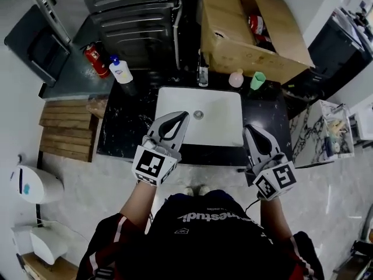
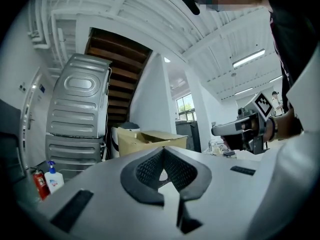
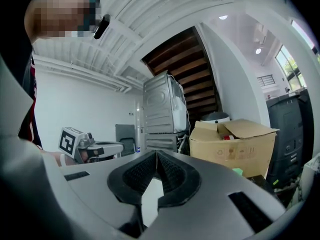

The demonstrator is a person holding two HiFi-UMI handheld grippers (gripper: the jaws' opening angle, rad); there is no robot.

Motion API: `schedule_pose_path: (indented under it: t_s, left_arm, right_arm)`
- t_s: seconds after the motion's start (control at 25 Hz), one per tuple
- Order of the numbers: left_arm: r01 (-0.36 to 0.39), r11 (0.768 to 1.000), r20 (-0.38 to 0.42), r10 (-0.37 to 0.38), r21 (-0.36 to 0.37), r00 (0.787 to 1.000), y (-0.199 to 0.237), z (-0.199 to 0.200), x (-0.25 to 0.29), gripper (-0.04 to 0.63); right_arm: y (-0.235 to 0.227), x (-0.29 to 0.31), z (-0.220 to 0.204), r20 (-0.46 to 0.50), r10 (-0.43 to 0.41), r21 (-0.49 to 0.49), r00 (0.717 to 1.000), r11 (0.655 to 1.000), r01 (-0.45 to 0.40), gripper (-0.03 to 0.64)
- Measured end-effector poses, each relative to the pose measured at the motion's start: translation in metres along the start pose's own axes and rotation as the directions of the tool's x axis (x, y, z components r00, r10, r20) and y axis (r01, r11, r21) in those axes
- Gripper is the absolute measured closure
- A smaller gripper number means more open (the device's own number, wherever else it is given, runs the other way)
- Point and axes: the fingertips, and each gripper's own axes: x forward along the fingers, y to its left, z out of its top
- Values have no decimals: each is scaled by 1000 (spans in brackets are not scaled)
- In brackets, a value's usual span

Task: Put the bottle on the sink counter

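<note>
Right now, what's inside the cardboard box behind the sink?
The cardboard box is open on top. Some red and white packaging shows in the gap between its flaps. The flaps and the box's own walls cover the rest, so what else it holds cannot be told.

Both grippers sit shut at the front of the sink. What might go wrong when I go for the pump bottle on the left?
The left gripper and right gripper are both shut and empty; reaching in like that would likely knock the pump bottle over. It stands close to the fire extinguisher, so a wide approach may bump that. The back of the counter already holds a pink item and a green cup; setting down there could topple them.
</note>
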Motion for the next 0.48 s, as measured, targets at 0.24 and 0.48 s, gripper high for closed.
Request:
schedule_pose_path:
  t_s: [0.24, 0.48]
  left_arm:
    - [-18, 997, -15, 17, -73, 1000, 4, 13, -24, 581]
    - [-28, 998, -1, 28, -54, 1000, -2, 27, -18, 581]
  right_arm:
    - [5, -7, 18, -4, 29, -27, 1000, 999, -29, 577]
    - [0, -20, 27, 17, 36, -42, 999, 999, -35, 577]
